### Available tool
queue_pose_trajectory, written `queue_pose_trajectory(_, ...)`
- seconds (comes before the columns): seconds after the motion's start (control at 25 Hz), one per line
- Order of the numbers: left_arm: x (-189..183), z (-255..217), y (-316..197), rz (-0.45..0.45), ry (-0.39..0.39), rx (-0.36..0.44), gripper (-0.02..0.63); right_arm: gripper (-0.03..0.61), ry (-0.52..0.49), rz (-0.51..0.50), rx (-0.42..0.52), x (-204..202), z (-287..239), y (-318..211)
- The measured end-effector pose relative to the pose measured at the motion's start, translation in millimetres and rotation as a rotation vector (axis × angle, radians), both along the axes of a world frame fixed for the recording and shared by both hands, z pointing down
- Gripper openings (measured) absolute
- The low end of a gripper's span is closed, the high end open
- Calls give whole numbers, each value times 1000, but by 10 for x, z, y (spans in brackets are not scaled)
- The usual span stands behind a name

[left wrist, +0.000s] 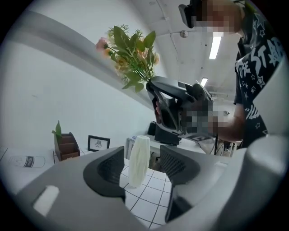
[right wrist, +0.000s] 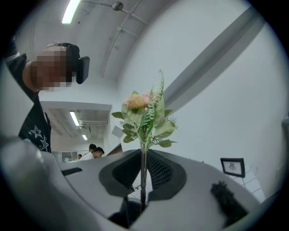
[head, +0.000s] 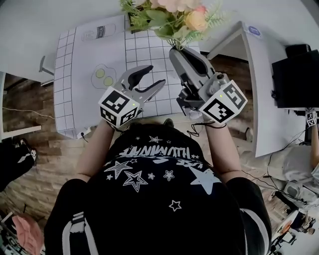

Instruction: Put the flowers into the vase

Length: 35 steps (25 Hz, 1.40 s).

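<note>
A white gridded mat (head: 75,112) carried the ribbed white vase (left wrist: 137,160), which only the left gripper view showed. The left gripper (head: 155,75) stood half open and empty, short of the vase. Higher than the vase, the right gripper (right wrist: 143,173) pinched the thin stems of the artificial flowers (right wrist: 144,115).

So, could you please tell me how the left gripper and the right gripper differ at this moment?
The left gripper has its jaws apart, while the right gripper has its jaws closed. The left gripper holds nothing, and the white vase stands beyond its jaws, whereas the right gripper grips the flowers by their stems. Both are held up over the gridded table.
</note>
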<state>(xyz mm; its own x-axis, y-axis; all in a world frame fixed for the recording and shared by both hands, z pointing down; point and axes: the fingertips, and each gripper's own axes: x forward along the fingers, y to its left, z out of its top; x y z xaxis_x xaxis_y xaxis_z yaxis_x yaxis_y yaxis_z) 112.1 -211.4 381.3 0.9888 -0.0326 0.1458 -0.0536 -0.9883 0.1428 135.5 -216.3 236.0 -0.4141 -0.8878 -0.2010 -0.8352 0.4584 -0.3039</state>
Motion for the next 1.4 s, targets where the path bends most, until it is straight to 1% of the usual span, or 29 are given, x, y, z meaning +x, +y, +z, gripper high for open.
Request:
queue_pose_trajectory(0.08,160,71,54,26,-32,23,290,46,-1,26,20,180,-61,40)
queue_pose_trajectory(0.16,348,159,97,50,-63,39,346,46,-23,53,41,382,-111,63)
queue_pose_trajectory(0.28,628,293,159,99,-110,50,376,46,-58,94,58,672,-144,60)
queue_pose_trajectory(0.36,790,342,179,119,-132,54,393,46,-66,104,63,814,-138,41)
queue_pose_trajectory(0.44,939,351,142,100,-135,64,408,46,-62,98,68,919,-118,9)
queue_pose_trajectory(0.56,1115,395,49,50,-146,85,431,46,-59,77,65,1027,-55,-56)
queue_pose_trajectory(0.64,1196,432,15,40,-154,95,433,46,-72,68,64,1092,-6,-101)
queue_pose_trajectory(0.8,1308,468,23,56,-151,94,433,46,-108,62,75,1243,73,-192)
queue_pose_trajectory(0.92,1373,540,5,45,-162,91,431,46,-103,49,77,1306,113,-295)
queue_pose_trajectory(1.08,1419,685,-18,34,-219,80,422,46,-83,13,65,1280,188,-435)
queue_pose_trajectory(1.16,1427,748,-18,37,-247,79,392,46,-84,-3,60,1254,217,-486)
queue_pose_trajectory(1.28,1427,772,-26,34,-241,71,331,46,-100,-28,60,1209,244,-545)
queue_pose_trajectory(1.4,1445,768,-15,44,-229,83,331,46,-108,-50,65,1177,269,-589)
